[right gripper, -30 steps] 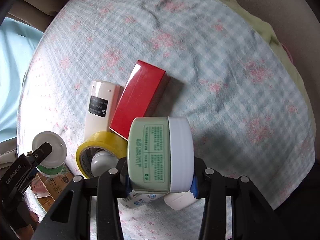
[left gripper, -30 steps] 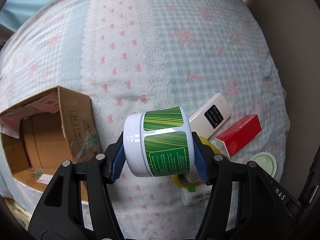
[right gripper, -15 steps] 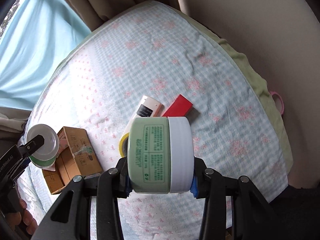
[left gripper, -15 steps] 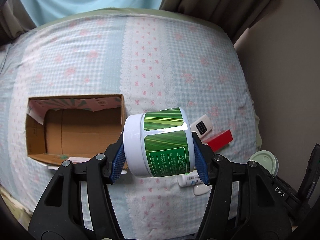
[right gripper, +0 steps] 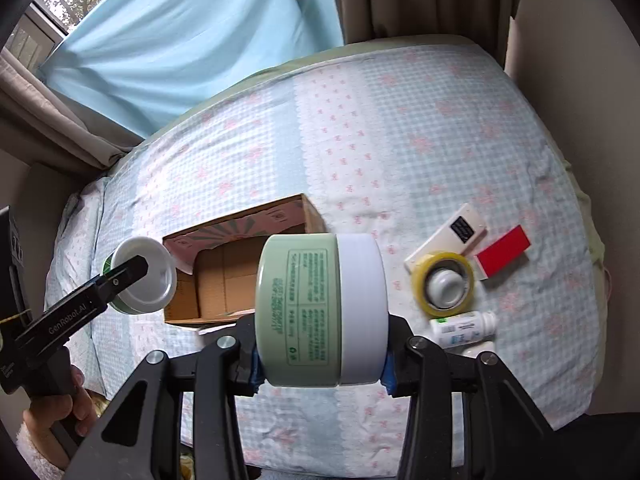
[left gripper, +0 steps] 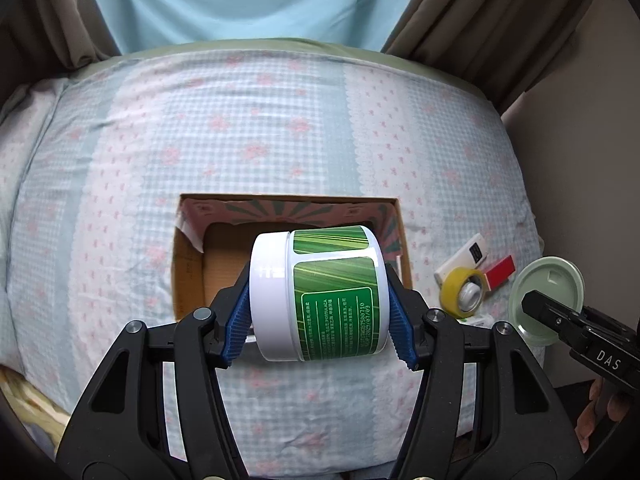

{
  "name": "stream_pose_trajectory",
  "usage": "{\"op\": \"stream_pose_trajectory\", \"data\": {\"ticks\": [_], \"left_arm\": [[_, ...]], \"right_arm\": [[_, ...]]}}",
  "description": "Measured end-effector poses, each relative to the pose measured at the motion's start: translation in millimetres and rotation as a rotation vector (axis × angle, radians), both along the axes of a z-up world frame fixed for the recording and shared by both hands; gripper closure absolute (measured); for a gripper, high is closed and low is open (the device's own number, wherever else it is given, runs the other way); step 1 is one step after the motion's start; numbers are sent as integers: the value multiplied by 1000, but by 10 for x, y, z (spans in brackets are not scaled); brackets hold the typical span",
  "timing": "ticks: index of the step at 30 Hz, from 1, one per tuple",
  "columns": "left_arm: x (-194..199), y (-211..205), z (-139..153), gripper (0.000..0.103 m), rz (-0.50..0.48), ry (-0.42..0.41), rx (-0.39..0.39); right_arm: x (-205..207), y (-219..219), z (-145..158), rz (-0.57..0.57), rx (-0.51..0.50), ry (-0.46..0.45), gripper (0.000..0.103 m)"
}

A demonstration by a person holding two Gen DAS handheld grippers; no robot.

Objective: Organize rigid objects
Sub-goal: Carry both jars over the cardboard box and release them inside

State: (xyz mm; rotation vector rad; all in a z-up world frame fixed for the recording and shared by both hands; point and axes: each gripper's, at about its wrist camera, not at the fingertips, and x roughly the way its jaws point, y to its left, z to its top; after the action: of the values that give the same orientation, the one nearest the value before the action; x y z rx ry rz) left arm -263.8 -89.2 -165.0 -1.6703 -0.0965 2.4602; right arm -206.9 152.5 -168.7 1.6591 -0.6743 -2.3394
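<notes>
Bed [left gripper: 280, 128] under a pale blue gingham sheet with pink bows and lace-edged stripes; light blue curtain [left gripper: 240, 0] and brown drapes [left gripper: 492, 20] at the far side, beige wall to the right

Left claw [left gripper: 320, 292] clamped on a white jar with a striped green label [left gripper: 320, 292], lying on its side between blue ribbed pads [left gripper: 236, 328], white lid to the left, held above the bed in front of the box opening

Right claw [right gripper: 322, 310] shut tight on a pale green jar with a white lid [right gripper: 322, 310], also sideways, lid to the right, printed text facing the camera

Open cardboard box [left gripper: 188, 264] beyond the left claw, flaps up with pink and green print inside; bare brown floor visible, rest hidden behind the jar

Right of the right claw, on the sheet: yellow tape roll [right gripper: 442, 282] ringed around a white cap [right gripper: 446, 284], white remote [right gripper: 448, 236] just behind, red box [right gripper: 504, 250] beside, small white bottle [right gripper: 464, 328] lying nearer
</notes>
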Motion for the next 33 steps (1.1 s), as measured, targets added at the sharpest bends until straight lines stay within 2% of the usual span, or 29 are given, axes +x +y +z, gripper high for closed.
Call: {"op": "stream_pose_trajectory", "data": {"ticks": [6, 12, 20, 26, 30, 33], "left_arm": [[-195, -538, -177, 48, -24, -24, -33], [-444, -694, -597, 48, -97, -69, -49], [-686, -518, -1386, 48, -243, -140, -137], [-772, -361, -1918, 49, -364, -195, -242], [-820, -264, -2124, 49, -415, -216, -261], [-848, -188, -2185, 49, -459, -192, -303]], "right_arm": [[-222, -782, 28, 63, -30, -33, 63], [-478, -1304, -131, 120, -3, -78, 63], [-857, -1614, -832, 198, 97, -215, 64], [-1096, -1821, -1500, 313, 242, -320, 64], [-1177, -1820, -1830, 304, 224, -377, 64], [-1225, -1799, -1914, 304, 211, -370, 64]]}}
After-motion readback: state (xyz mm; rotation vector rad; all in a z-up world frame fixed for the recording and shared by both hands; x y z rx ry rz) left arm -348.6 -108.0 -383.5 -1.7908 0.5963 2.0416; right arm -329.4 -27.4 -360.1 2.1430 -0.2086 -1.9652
